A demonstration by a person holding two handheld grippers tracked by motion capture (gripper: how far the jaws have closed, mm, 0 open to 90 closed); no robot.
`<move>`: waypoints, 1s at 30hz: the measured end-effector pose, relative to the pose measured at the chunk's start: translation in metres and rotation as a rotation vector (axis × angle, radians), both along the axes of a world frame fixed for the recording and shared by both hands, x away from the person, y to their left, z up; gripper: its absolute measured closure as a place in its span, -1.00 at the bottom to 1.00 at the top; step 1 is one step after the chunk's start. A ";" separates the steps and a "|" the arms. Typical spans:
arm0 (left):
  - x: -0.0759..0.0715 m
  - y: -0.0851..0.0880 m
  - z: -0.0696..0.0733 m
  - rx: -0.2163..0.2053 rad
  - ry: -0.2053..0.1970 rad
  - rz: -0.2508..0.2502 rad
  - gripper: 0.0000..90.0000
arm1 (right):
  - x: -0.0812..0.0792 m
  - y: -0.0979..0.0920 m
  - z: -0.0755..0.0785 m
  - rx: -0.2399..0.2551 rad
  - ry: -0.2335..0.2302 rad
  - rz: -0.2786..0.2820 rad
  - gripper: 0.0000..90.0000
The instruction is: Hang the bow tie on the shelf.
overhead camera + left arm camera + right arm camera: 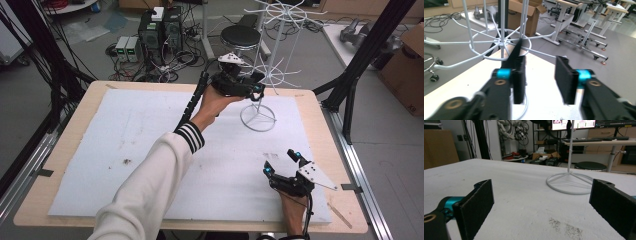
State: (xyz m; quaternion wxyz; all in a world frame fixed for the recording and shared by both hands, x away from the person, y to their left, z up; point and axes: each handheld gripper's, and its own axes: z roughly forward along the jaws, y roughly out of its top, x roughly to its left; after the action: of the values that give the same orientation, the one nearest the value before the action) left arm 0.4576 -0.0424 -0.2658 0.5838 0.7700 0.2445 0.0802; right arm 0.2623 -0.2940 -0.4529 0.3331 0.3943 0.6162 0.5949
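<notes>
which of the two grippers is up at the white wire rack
The left gripper, raised beside the white wire rack at its spokes; the right gripper rests low on the white mat.

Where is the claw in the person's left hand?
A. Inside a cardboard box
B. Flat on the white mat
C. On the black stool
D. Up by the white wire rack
D: in the high view the left claw is held up off the table beside the spokes of the white wire rack, while the right claw sits low over the white mat.

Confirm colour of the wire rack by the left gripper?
White, the whole wire rack; clearest in the left gripper view.
</notes>
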 end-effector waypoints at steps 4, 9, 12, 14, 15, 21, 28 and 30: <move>-0.005 0.006 -0.001 0.043 -0.014 -0.006 -0.45 | 0.000 0.000 0.000 -0.005 -0.001 -0.002 -0.90; -0.016 0.028 0.000 0.053 -0.071 -0.023 -0.70 | 0.000 0.000 0.000 -0.006 -0.001 0.000 -0.90; -0.026 0.051 -0.001 0.079 -0.114 -0.029 -0.72 | 0.000 0.000 0.000 -0.005 -0.002 -0.003 -0.90; -0.036 0.069 -0.001 0.107 -0.146 -0.024 -0.73 | -0.001 0.001 0.000 -0.007 0.002 0.001 -0.90; -0.041 0.080 0.000 0.114 -0.165 -0.031 -0.73 | -0.001 0.001 0.000 -0.007 0.002 0.004 -0.90; -0.069 0.152 -0.009 0.053 -0.236 0.018 -0.73 | 0.000 0.000 0.000 -0.002 0.001 0.005 -0.90; -0.096 0.217 -0.047 -0.010 -0.286 0.092 -0.73 | -0.001 0.001 0.000 -0.009 0.004 0.003 -0.90; -0.106 0.231 -0.061 -0.028 -0.302 0.117 -0.73 | -0.001 0.001 0.000 -0.011 0.000 0.003 -0.90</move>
State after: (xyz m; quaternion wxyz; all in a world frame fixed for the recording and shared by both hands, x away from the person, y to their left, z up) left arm 0.3516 0.1890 -0.3269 0.6189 0.7254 0.1997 0.2255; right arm 0.2611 -0.2933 -0.4530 0.3344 0.3917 0.6200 0.5920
